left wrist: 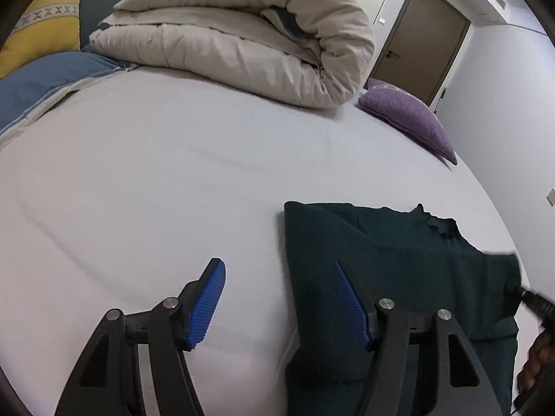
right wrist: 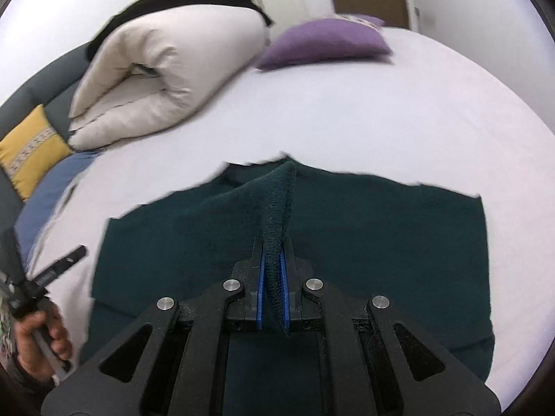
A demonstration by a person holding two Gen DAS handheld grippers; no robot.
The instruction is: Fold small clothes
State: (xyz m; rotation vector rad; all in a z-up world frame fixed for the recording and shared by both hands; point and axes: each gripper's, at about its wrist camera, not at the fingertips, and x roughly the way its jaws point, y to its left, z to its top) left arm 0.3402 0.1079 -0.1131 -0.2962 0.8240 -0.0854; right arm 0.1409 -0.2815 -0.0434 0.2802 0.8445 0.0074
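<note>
One fold of the green sweater sits pinched in the right gripper.

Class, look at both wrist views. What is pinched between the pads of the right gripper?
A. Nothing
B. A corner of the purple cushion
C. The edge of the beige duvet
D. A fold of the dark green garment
D: the right gripper is shut on a raised fold of the dark green garment, which lies on the white bed sheet.
</note>
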